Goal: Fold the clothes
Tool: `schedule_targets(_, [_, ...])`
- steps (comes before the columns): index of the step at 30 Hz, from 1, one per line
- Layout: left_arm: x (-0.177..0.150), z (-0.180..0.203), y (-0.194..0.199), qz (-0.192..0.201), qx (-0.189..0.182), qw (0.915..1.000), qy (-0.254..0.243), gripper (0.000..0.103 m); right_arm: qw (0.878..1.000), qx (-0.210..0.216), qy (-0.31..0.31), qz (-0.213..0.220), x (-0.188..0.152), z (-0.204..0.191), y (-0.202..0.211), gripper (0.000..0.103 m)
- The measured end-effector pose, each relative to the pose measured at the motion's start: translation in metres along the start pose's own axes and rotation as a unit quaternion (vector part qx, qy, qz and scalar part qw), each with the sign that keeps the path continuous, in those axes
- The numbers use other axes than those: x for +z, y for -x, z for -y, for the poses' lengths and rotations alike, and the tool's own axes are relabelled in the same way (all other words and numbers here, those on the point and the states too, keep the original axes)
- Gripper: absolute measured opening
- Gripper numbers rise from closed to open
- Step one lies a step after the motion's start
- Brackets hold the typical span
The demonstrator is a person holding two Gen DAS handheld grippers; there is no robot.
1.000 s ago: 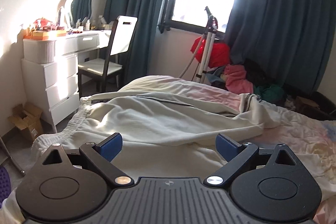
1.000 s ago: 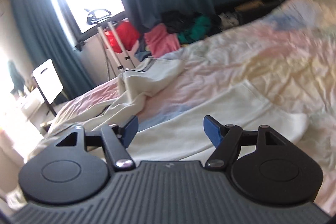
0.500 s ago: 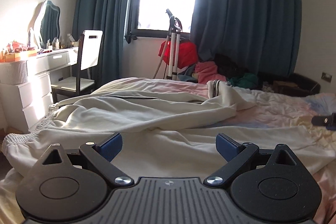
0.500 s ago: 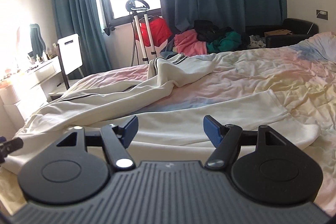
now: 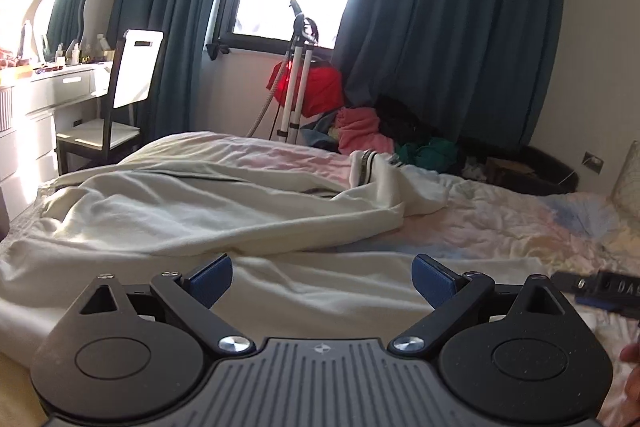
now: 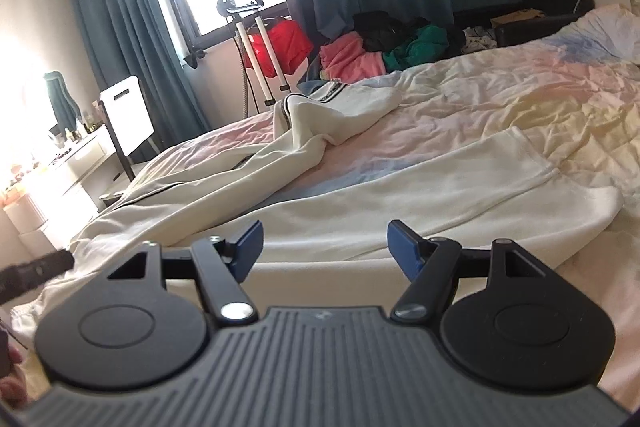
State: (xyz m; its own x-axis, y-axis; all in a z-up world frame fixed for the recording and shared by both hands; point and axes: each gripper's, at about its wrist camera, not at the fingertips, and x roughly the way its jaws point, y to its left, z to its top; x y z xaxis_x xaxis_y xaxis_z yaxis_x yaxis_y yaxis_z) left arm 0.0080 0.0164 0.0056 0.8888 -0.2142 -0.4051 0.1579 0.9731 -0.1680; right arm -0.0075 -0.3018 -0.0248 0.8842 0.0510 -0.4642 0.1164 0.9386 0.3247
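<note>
While grippers gape, trousers (image 6: 400,203) lie ahead.

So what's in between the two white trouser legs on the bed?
Only bedsheet. In the right wrist view, a bare strip of the pastel bedsheet shows between the far crumpled leg and the near flat leg of the cream trousers.

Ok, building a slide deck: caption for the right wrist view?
Right gripper open, empty, above cream trousers spread on a pastel bed.
</note>
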Motion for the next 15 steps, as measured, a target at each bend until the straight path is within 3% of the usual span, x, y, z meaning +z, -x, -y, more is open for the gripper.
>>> schedule_targets(2, [0.012, 0.009, -0.014, 0.008, 0.006, 0.9999, -0.008, 0.099, 1.000, -0.002, -0.011, -0.012, -0.001, 0.003, -0.007, 0.071])
schedule_targets(7, [-0.001, 0.009, -0.052, 0.010, 0.000, 0.9997, -0.022, 0.099, 0.999, 0.001, -0.022, -0.026, -0.006, 0.007, -0.017, 0.071])
schedule_targets(11, [-0.021, 0.005, -0.083, -0.004, -0.006, 0.9994, -0.034, 0.100, 0.993, 0.049, -0.085, -0.062, 0.017, 0.018, -0.048, 0.073])
schedule_targets(13, [-0.031, 0.000, -0.094, -0.016, -0.015, 0.9993, -0.030, 0.100, 0.987, 0.082, -0.107, -0.086, 0.032, 0.024, -0.080, 0.071])
schedule_targets(15, [-0.037, -0.005, -0.105, -0.024, -0.020, 0.9993, -0.021, 0.100, 0.984, 0.075, -0.128, -0.103, 0.046, 0.031, -0.121, 0.073])
